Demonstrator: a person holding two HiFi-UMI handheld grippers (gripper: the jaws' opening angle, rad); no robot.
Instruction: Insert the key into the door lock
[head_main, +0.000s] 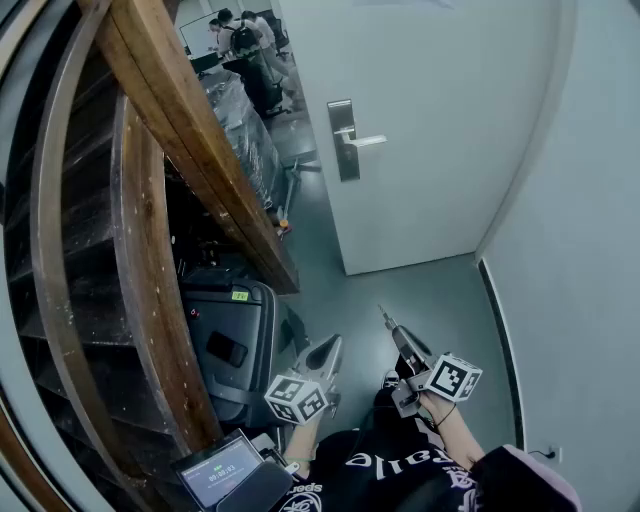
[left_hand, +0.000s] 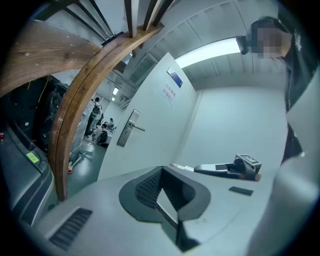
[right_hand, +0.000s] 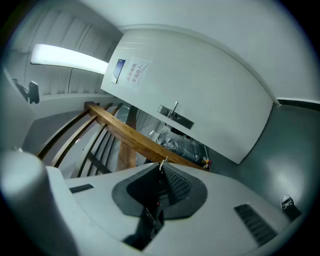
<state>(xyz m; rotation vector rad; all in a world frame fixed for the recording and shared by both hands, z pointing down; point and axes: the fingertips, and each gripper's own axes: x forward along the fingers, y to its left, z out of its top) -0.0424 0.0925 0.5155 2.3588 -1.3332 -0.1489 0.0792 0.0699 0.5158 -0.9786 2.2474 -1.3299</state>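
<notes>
Nearest in the head view, the grey left gripper (head_main: 333, 347) and the grey right gripper (head_main: 397, 331) sit side by side above the person's black printed top (head_main: 400, 470), both pointing toward the door. The left gripper view shows the left gripper (left_hand: 162, 170) with its jaws drawn together and nothing between them. The right gripper view shows the right gripper (right_hand: 161, 172) clamped on a small silver metal key (right_hand: 163, 163), with only the tip poking past the pads. The head view gives that key (head_main: 384, 317) as a thin sliver. The left gripper view shows it side-on (left_hand: 180, 166), jutting from the right gripper (left_hand: 200, 168).

To the left stand a black hard-shell case (head_main: 235, 335) and a small lit screen (head_main: 222, 470). A curved brown wooden stair rail (head_main: 190, 140) rises above them.

Across the grey floor (head_main: 440, 300) stands the white door (head_main: 430, 150), well apart from the key. Its steel lock plate (head_main: 343, 140) carries a lever handle (head_main: 366, 141). Only the gripper views reach higher, to the paper notices (right_hand: 134, 72) on the door and the ceiling strip light (left_hand: 210, 50). Only the head and left gripper views show the people (head_main: 245, 35) standing far off past the door's left edge.
</notes>
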